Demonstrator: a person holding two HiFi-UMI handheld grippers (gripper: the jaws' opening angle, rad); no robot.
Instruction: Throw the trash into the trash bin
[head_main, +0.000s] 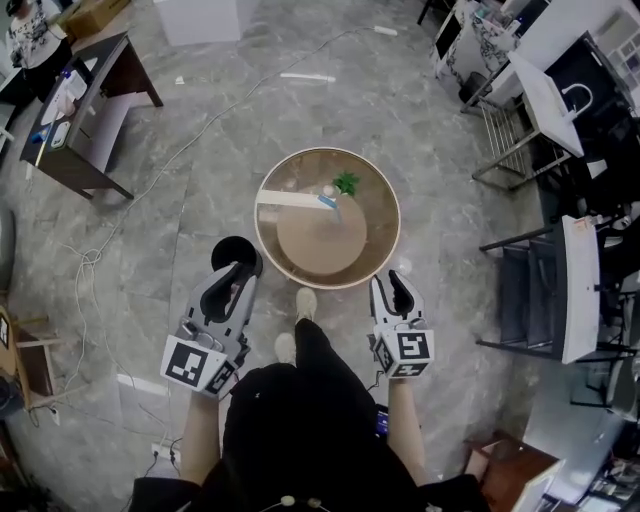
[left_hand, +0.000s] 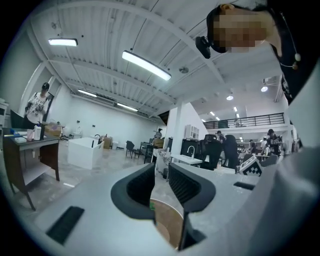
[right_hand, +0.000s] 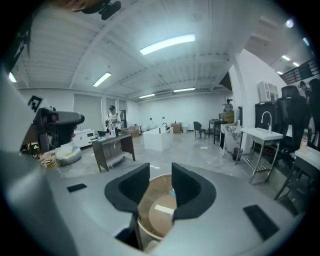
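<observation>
A round wooden trash bin (head_main: 290, 175) stands on the grey floor in front of me. Inside it lie a green leafy scrap (head_main: 347, 183), a white strip (head_main: 290, 199), a small blue bit (head_main: 327, 201) and a tiny white ball (head_main: 327, 189). My right gripper (head_main: 398, 283) hangs at the bin's near right rim; its jaws stand open and empty (right_hand: 160, 172), with the bin (right_hand: 150, 200) and white strip (right_hand: 162, 208) showing through the gap. My left gripper (head_main: 238, 272) is beside the bin's left rim, open a little (left_hand: 161, 172), nothing between its pads; the bin's wall (left_hand: 167, 220) shows below.
A black round thing (head_main: 232, 248) sits on the floor under the left gripper's tips. A dark desk (head_main: 85, 115) stands at the upper left and a cable (head_main: 150, 190) runs over the floor. Metal racks and chairs (head_main: 540, 290) line the right. My shoe (head_main: 305, 303) is by the bin.
</observation>
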